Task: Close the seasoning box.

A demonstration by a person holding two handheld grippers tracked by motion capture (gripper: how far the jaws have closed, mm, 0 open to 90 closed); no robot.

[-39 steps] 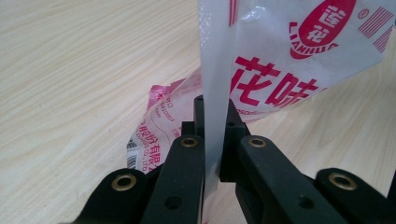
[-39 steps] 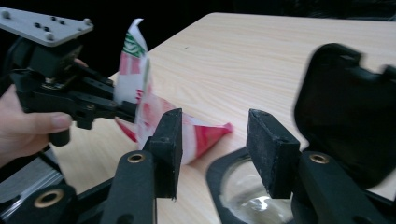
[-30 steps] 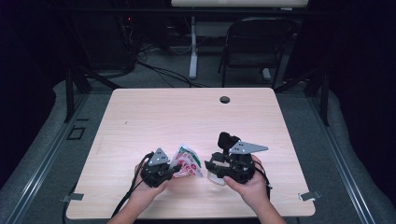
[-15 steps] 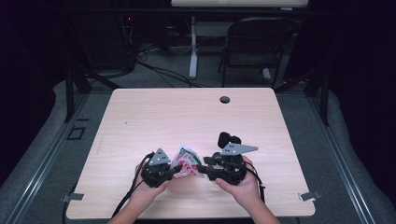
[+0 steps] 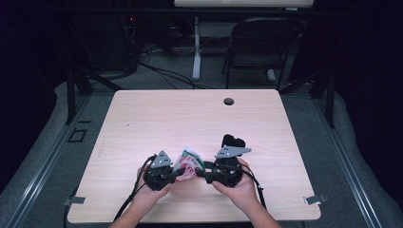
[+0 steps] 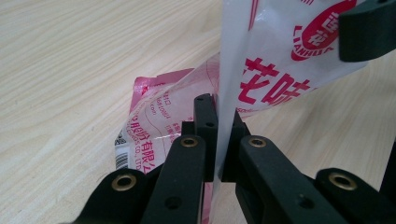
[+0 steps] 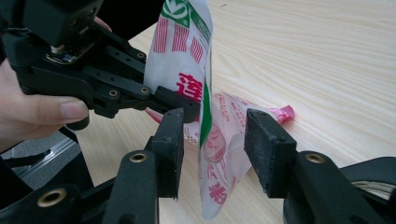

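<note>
A thin white plastic packet (image 5: 188, 162) with red and green print is held up off the wooden table (image 5: 190, 114) near its front edge. My left gripper (image 5: 177, 173) is shut on it; in the left gripper view its jaws (image 6: 219, 116) pinch a fold of the packet (image 6: 275, 60). My right gripper (image 5: 200, 172) comes from the right. In the right gripper view its jaws (image 7: 212, 126) stand open on both sides of the packet's hanging edge (image 7: 187, 51) and have just been closing, with the pads still apart from the film. The left gripper (image 7: 161, 95) sits close behind.
A round cable hole (image 5: 228, 101) marks the table's far side. Behind the table stand a black chair (image 5: 261, 42) and a white desk leg (image 5: 196, 52), with cables on the floor. Both hands rest near the front edge.
My right gripper has moved left and slightly down, up to the packet, so that the packet's edge now lies between its jaws. The left gripper has kept still.
</note>
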